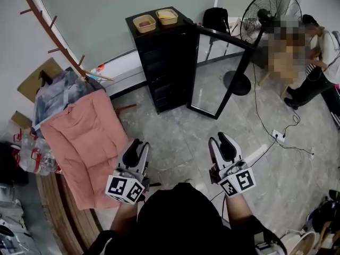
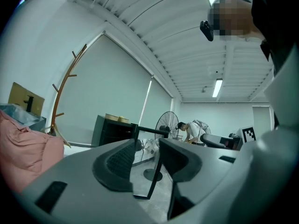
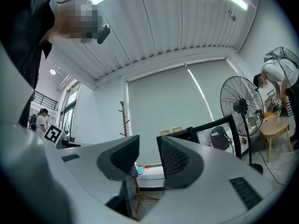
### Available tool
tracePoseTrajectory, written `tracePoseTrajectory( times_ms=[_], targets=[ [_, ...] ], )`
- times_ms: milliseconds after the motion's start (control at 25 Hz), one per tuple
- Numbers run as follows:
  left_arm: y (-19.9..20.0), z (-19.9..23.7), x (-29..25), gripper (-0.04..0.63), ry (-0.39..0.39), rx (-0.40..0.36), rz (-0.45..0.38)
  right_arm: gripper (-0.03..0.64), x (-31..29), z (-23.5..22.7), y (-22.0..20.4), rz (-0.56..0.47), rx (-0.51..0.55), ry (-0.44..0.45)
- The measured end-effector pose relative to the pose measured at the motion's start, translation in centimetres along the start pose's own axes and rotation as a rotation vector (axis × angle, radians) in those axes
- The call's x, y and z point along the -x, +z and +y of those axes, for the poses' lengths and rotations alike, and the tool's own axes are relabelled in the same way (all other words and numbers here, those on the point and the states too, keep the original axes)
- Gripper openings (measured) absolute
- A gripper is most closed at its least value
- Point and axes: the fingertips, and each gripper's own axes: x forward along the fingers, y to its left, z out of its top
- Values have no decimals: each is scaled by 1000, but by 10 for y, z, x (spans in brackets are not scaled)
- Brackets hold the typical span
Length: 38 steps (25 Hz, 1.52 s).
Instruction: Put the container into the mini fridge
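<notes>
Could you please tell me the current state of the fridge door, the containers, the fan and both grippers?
Mini fridge door: swung wide open.
Left container: upright on top of the mini fridge, not inside.
Right container: upright on top too, not inside.
Left gripper: open, nothing between its jaws.
Right gripper: open, nothing between its jaws.
Fan: standing upright; cannot tell whether it is running.

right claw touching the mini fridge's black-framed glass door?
Apart. The head view shows the right claw well short of the open black-framed glass door, with bare grey floor between them. Its jaws stand open and empty.
</notes>
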Motion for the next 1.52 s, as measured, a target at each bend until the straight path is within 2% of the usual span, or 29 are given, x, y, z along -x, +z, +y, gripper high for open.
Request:
tracePoseTrajectory(
  times_ms=[40,120,200,320,560,840,1160,1520],
  targets=[
    [1,-1,-4,192,8,0,2,168,-1,-4,1,-2,-5,-2],
    [3,-2,-10,240,37,-1,-3,209,-2,-12,2,-3,-18,-7],
    [5,-5,-16,279,68,-4,-15,236,0,-22,4,-1,-23,-11],
    [8,-12,-26,299,97,5,-30,247,2,-37,11,-2,-24,-6],
    [2,-34,-39,305,109,15,-20,247,5,-59,18,1,-47,33],
    [5,-25,-52,305,118,1,-27,245,-16,-71,8,16,-74,51],
    [10,27,-91,305,104,24,-63,245,-75,-76,9,9,-38,55],
    [52,90,-160,305,36,37,-135,245,-169,-83,19,0,-6,43]
  ],
)
